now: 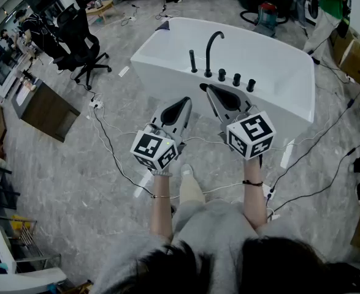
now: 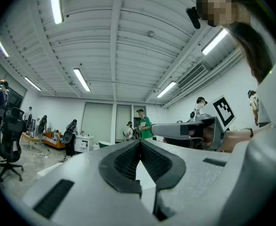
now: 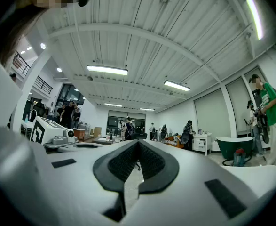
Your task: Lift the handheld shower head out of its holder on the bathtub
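The white bathtub (image 1: 158, 78) stands ahead of me on the grey floor. On its near rim the black handheld shower head (image 1: 192, 61) stands upright in its holder, left of the curved black spout (image 1: 211, 49) and three black knobs (image 1: 236, 79). My left gripper (image 1: 186, 101) is shut and holds nothing, short of the tub's near wall. My right gripper (image 1: 205, 88) is also shut and holds nothing, its tip close under the rim just right of the shower head. The left gripper view shows only shut jaws (image 2: 139, 141) and the right gripper view likewise (image 3: 138, 143); neither shows the shower head.
Black office chairs (image 1: 81, 38) and a wooden cabinet (image 1: 45, 109) stand at the left. Cables (image 1: 115, 158) run over the floor around my feet and beside the tub. A person in green (image 1: 330, 5) and a red vacuum (image 1: 267, 14) are behind the tub.
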`<state>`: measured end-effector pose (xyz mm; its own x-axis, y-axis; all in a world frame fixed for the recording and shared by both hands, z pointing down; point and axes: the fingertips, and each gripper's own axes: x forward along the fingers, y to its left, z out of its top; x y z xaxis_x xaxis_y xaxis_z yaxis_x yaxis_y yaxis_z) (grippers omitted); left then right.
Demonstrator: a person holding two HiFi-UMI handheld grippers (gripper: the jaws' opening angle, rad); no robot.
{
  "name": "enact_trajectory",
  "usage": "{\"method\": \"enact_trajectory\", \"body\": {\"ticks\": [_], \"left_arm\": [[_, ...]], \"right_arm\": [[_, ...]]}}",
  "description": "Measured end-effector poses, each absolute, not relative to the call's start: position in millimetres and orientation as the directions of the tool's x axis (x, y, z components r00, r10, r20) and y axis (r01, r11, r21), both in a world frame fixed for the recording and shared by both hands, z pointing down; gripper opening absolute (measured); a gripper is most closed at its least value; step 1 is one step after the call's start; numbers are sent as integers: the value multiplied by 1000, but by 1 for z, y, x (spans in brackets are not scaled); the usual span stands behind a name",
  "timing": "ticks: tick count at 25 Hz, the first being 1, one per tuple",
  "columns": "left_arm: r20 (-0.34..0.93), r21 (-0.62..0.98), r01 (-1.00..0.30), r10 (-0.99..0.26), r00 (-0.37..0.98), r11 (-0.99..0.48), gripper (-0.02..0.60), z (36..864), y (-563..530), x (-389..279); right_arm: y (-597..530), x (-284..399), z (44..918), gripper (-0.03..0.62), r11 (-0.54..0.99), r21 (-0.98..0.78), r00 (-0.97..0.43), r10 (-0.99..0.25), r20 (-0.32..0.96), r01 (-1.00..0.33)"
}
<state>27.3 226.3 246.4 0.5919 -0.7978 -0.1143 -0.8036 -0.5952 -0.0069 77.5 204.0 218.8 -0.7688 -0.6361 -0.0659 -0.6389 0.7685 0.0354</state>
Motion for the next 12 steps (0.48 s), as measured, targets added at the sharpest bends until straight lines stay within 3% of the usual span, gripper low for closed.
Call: {"method": "enact_trajectory", "body": {"ticks": [12], "left_arm": [[-102, -5, -800, -796, 597, -600, 6, 244, 215, 46]], "right_arm": [[193, 93, 218, 0, 771, 13, -770, -634, -63, -636]]}}
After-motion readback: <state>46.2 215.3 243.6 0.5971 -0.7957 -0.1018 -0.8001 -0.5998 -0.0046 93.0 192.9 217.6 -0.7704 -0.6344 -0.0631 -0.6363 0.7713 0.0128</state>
